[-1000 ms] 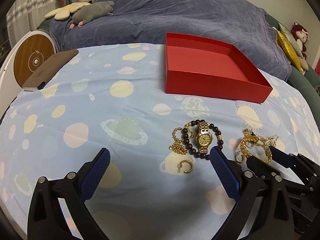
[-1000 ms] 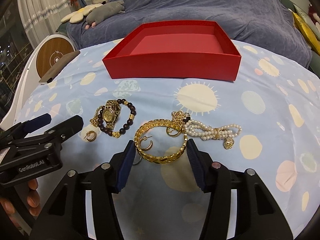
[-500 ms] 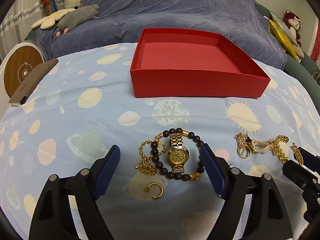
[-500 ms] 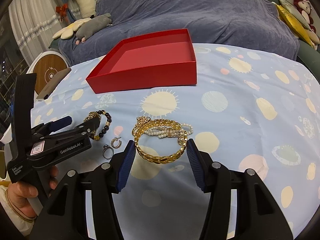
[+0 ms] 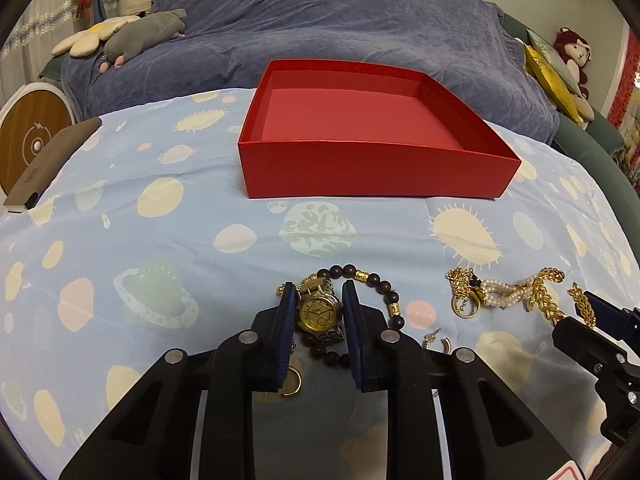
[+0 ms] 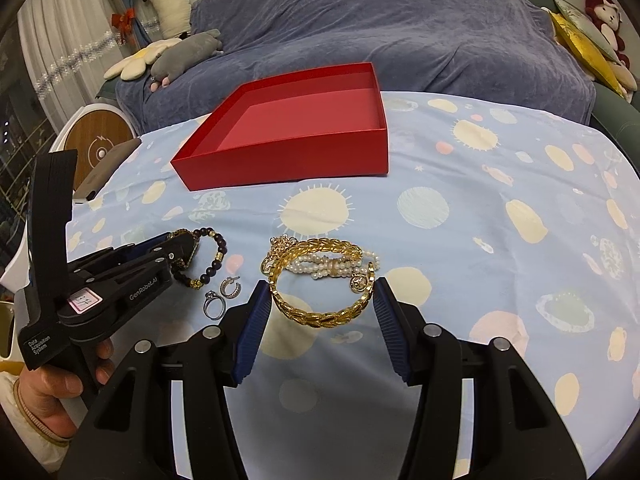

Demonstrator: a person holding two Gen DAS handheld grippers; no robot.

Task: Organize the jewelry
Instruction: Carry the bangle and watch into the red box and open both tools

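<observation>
The left tongs (image 5: 318, 312) are gripping the gold watch (image 5: 319, 311), their blue pads pressing against both sides of its case on the blue patterned cloth (image 5: 160, 240). The watch is lying inside a dark bead bracelet (image 5: 384, 292), which is curling around the tips of the tongs. Only the left view is showing the watch face and this pinch; from the right view the left tongs (image 6: 176, 250) are appearing side-on, covering the watch, and only there is the hand (image 6: 48, 392) holding them showing.

The right tongs (image 6: 318, 300) are standing open, their pads sitting on either side of a gold leaf bangle (image 6: 320, 280) without clearly touching it. In the left view only their tip (image 5: 600, 320) is peeking in at the right edge, so that view is not telling how wide they are.

A pearl bracelet (image 6: 332, 266) is lying under the far part of the bangle, touching it. A silver ring (image 6: 212, 304) and a small hoop earring (image 6: 232, 286) are lying between the two tongs; the ring is showing plainly only in the right view. The left view alone is showing a gold hoop (image 5: 292, 384) under the left tongs.

The red box (image 5: 372, 148) is sitting open farther back on the cloth, well apart from the jewelry, with nothing in it. A blue bedspread (image 6: 400, 40) is lying behind it.
</observation>
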